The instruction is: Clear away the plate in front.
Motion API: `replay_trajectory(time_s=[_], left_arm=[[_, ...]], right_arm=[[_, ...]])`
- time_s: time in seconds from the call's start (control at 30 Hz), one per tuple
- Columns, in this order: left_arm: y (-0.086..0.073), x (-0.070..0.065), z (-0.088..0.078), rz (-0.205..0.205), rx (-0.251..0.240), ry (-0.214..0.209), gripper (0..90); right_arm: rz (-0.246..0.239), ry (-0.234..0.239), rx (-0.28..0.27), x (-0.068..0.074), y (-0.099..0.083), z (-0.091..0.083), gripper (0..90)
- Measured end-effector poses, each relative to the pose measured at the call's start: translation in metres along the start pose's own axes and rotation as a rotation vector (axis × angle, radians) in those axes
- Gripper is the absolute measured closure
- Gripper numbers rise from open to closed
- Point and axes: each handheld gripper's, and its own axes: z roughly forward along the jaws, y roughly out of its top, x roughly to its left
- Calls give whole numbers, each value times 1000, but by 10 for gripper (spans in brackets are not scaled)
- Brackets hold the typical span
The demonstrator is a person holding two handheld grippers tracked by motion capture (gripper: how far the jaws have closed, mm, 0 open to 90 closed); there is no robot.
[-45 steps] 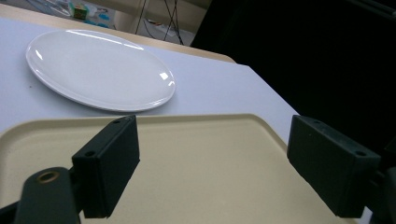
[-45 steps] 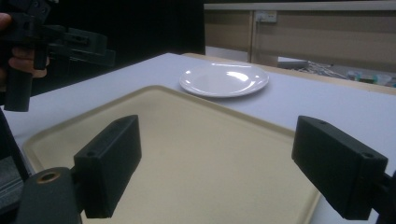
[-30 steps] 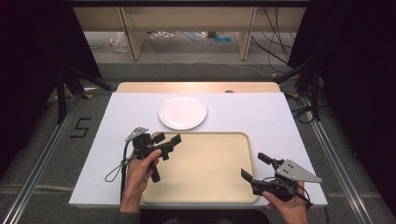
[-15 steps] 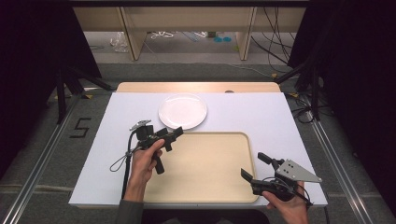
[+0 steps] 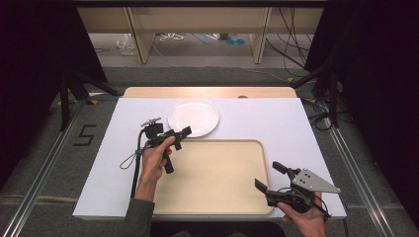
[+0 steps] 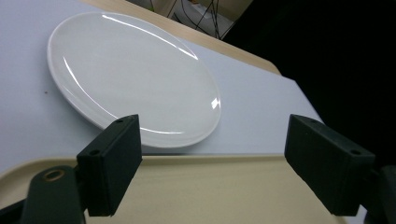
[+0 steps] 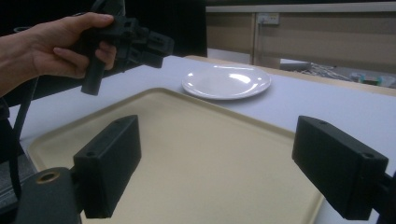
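Note:
A white plate (image 5: 193, 117) lies empty on the white table cover, just beyond the beige tray (image 5: 212, 177). My left gripper (image 5: 182, 138) hovers over the tray's far left corner, open, its jaws pointing at the plate's near rim. In the left gripper view the plate (image 6: 135, 79) sits just past the tray's edge (image 6: 210, 186), and nothing is between the wide-apart jaws of the gripper (image 6: 217, 161). My right gripper (image 5: 270, 176) is open and empty at the tray's near right corner. The right gripper view looks across the bare tray (image 7: 201, 154) to the plate (image 7: 226, 81) and the left gripper (image 7: 140, 44).
The white cover (image 5: 99, 173) spans the table, with a wooden strip (image 5: 207, 92) along its far edge. A cable (image 5: 134, 163) trails from the left gripper across the cover's left side. Shelf legs and loose cables (image 5: 276, 44) lie on the floor beyond.
My left gripper has moved away from me, from the tray's left edge up to the plate's near rim. The right gripper has stayed put.

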Motion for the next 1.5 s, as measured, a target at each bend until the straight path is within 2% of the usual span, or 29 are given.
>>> replay_trajectory(time_s=[0.1, 0.17, 0.27, 0.37, 0.67, 0.7, 0.8, 0.83, 0.9, 0.93, 1.03, 1.23, 1.27, 1.3, 1.33, 1.37, 1.43, 1.5], left_arm=[[3, 4, 5, -46, 16, -4, 184], [5, 8, 8, -61, 16, 19, 184], [8, 11, 11, -108, 25, 7, 184], [10, 13, 13, -119, 25, 11, 183], [10, 20, 22, -175, 32, 45, 184], [10, 21, 22, -190, 30, 50, 184], [11, 21, 25, -247, 25, 26, 188], [11, 21, 26, -248, 25, 23, 188], [13, 23, 28, -240, 19, 55, 190], [13, 24, 28, -255, 21, 52, 190], [13, 27, 28, -252, 39, 66, 188], [12, 28, 33, -311, 38, 75, 162], [12, 28, 34, -320, 32, 92, 161], [12, 29, 34, -331, 35, 93, 161], [12, 30, 35, -343, 33, 92, 161], [12, 30, 35, -343, 33, 95, 161], [12, 31, 35, -339, 9, 96, 161], [13, 34, 36, -350, 15, 89, 164]], right_arm=[[2, 7, -7, 0, 0, 1, 165], [-1, 0, -3, 0, 0, 0, 165], [0, 1, -2, 0, 0, 0, 165], [12, -3, 6, 0, 0, 0, 165], [4, 9, -9, 0, 0, 1, 165], [4, 9, -9, 0, 0, 1, 165], [0, -2, -4, 0, 0, 0, 165], [0, -2, -4, 0, 0, 0, 165], [6, 1, -3, 0, 0, 1, 166], [6, 1, -3, 0, 0, 1, 166], [12, -2, 3, 0, 0, 0, 165], [21, 5, -13, 0, 0, 1, 165], [19, 1, -9, 0, 0, 1, 165], [27, 14, -35, 0, -1, 2, 165], [11, 10, -10, 0, 0, 0, 165], [9, 15, -34, 0, 0, 1, 165], [8, 14, -40, 0, 0, 1, 165], [11, 15, -40, -1, 0, 1, 166]])
